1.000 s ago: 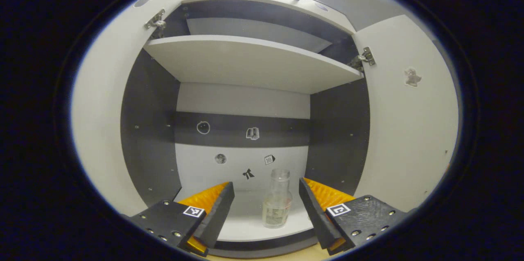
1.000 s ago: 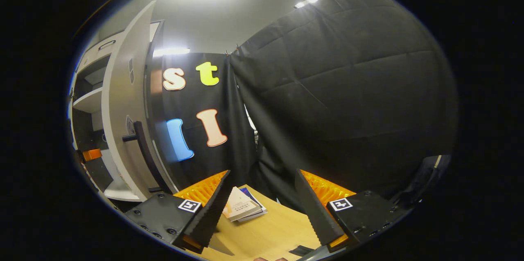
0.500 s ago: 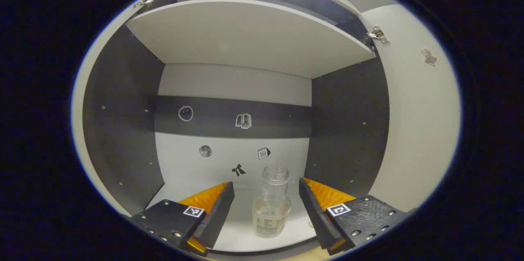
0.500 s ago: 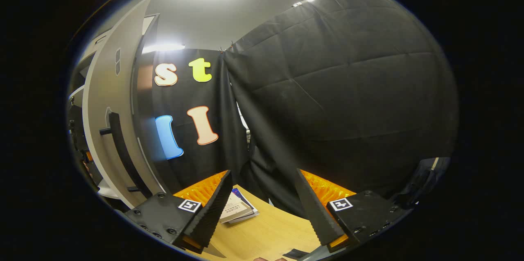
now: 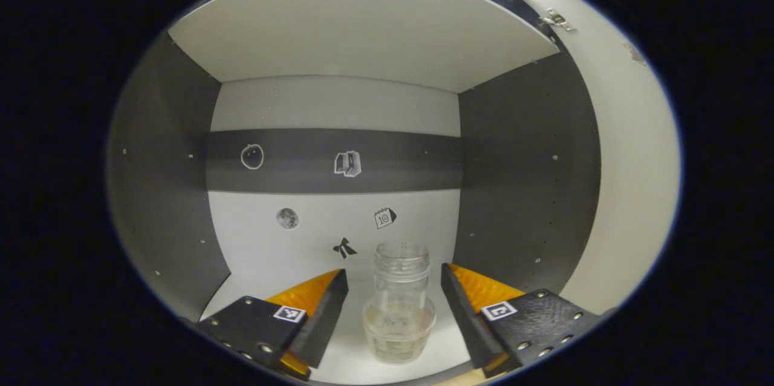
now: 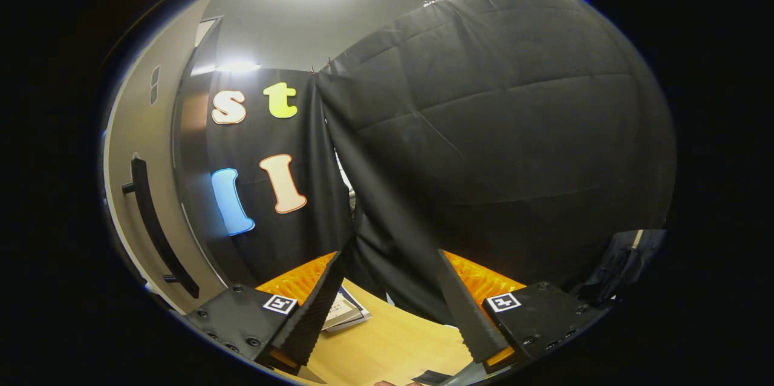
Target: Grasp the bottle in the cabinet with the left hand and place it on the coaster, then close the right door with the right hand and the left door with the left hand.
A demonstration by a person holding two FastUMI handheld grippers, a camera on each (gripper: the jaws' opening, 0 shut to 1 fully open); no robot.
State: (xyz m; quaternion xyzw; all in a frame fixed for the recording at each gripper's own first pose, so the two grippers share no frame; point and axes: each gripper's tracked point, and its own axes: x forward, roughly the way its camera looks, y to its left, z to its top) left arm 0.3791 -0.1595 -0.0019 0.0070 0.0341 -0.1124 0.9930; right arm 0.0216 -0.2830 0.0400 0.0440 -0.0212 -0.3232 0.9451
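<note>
Reaching: into the lower cabinet compartment, left gripper point(image 5: 394, 304) level with the bottle, step in hand judged as the approach before the grasp.
Cabinet left wall point(image 5: 163, 192): dark panel, bare, dotted with shelf-pin holes.
Back panel point(image 5: 314, 235): pale with a dark band across; small stickers on it, one a bow point(image 5: 344, 247) just left of the bottle's neck.
Left gripper jaws: wide apart, nothing between them pressed; one finger each side of the bottle, neither touching the glass.
Bottle point(image 5: 400, 307): clear, uncapped, upright on the compartment floor, near the front edge, between the two open fingers and slightly nearer the right one.
Handling, judged: rigid glass or hard plastic, smooth and likely slippery; little liquid inside, so probably light; open mouth, so spill risk if tipped.
Grasp site, judged: wide labelled lower body rather than the narrow neck; fingers squared across it, closed gently.
Shelf point(image 5: 363, 29): pale board overhead, close above the compartment.
Right door point(image 5: 629, 180): swung open, hinge at its top corner.
Right gripper point(image 6: 388, 307): jaws apart, empty, held over a wooden table point(image 6: 393, 343) beside a small stack of books point(image 6: 346, 312); door handle point(image 6: 154, 222) at far left of right gripper view.
</note>
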